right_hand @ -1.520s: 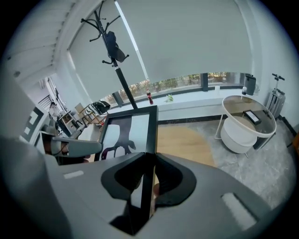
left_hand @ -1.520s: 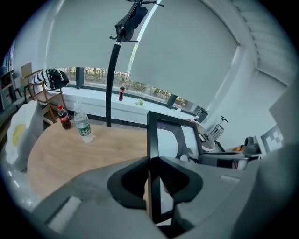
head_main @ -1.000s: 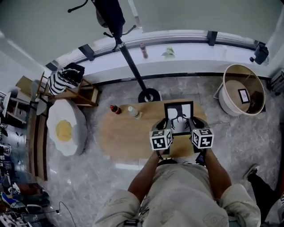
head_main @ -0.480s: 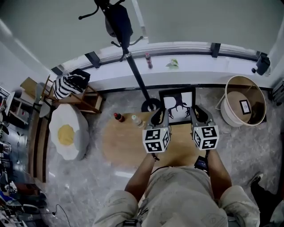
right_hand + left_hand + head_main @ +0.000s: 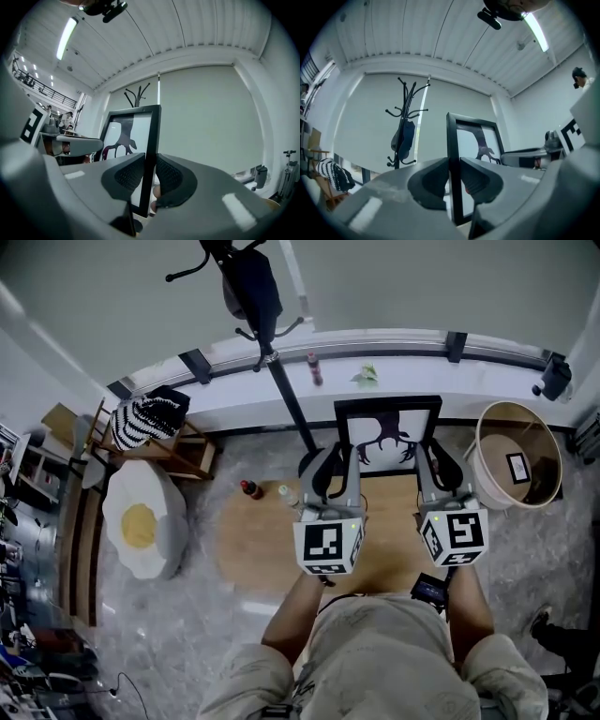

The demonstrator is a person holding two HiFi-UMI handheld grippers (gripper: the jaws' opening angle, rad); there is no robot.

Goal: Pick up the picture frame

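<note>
A black picture frame [image 5: 387, 439] with a dark antler-like print on white is held up in the air above the oval wooden table [image 5: 262, 545]. My left gripper [image 5: 330, 474] is shut on the frame's left edge [image 5: 453, 168]. My right gripper [image 5: 439, 470] is shut on its right edge [image 5: 149, 159]. In both gripper views the thin black edge stands upright between the two dark pads, and the print [image 5: 124, 136] shows beyond them. The other gripper's grey arm [image 5: 525, 157] crosses behind the frame.
Two small bottles [image 5: 249, 489] stand at the table's far left end. A black coat stand [image 5: 253, 296] rises behind the table. A round basket [image 5: 516, 451] sits to the right, a fried-egg cushion [image 5: 141, 521] and a wooden chair [image 5: 155, 432] to the left.
Both grippers have risen with the frame, which went from lying on the table to standing upright in the air, closer to the head camera.
</note>
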